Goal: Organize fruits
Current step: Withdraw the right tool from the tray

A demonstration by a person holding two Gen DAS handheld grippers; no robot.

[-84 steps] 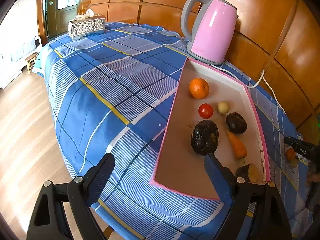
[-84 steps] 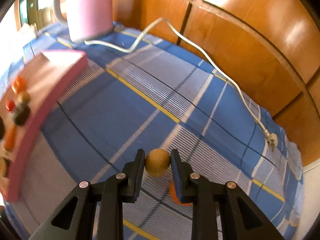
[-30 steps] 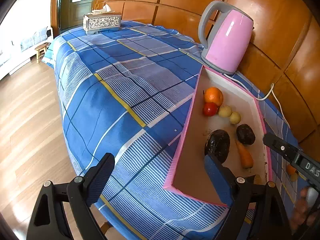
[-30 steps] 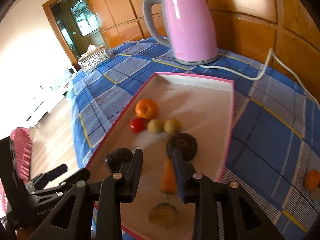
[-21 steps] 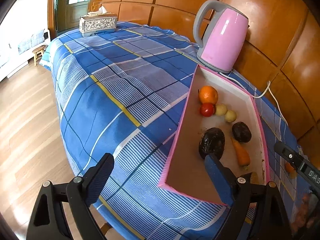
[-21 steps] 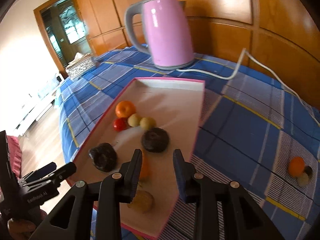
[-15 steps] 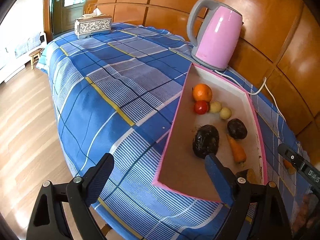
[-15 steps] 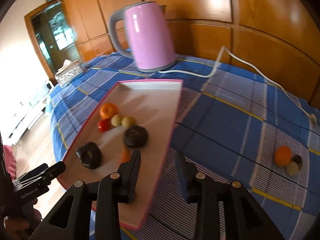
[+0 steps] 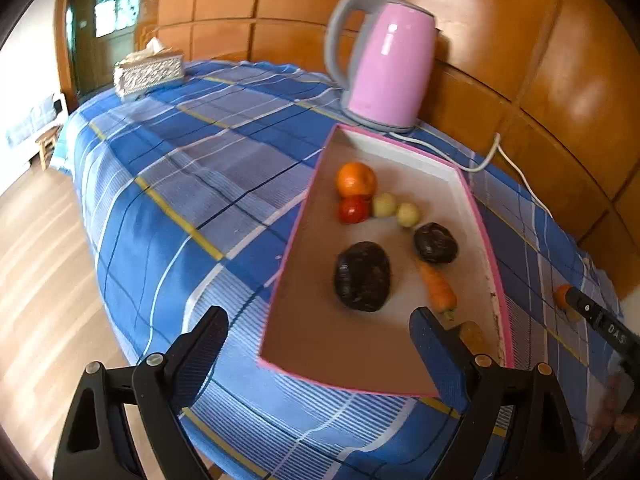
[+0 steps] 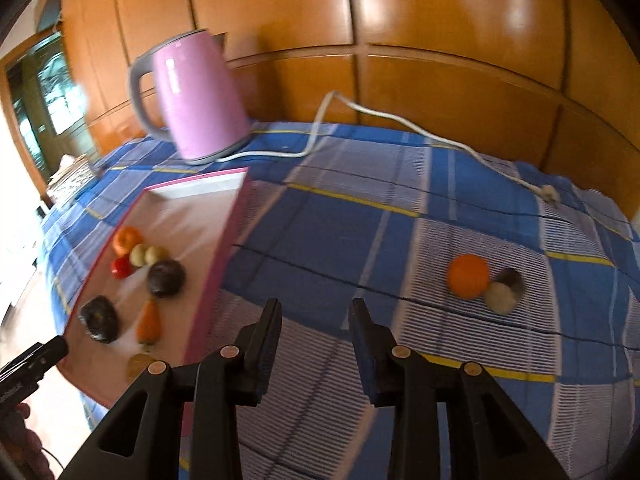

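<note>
A blue plaid tablecloth [image 10: 360, 216] carries a pink-rimmed tray [image 9: 486, 240] holding most fruits. The left gripper [image 9: 316, 340] hangs spread wide over the tray's near end, empty. The right gripper [image 10: 314, 320], narrowly parted and empty, hovers above bare cloth; an orange [image 10: 468, 276] lies far right.

Glossy orange-brown wood panelling [image 9: 500, 32] lines the wall behind my table. Light plank flooring [image 9: 36, 280] runs on the near side. A dark-framed glazed door [image 9: 108, 16] admits daylight at the far end.
</note>
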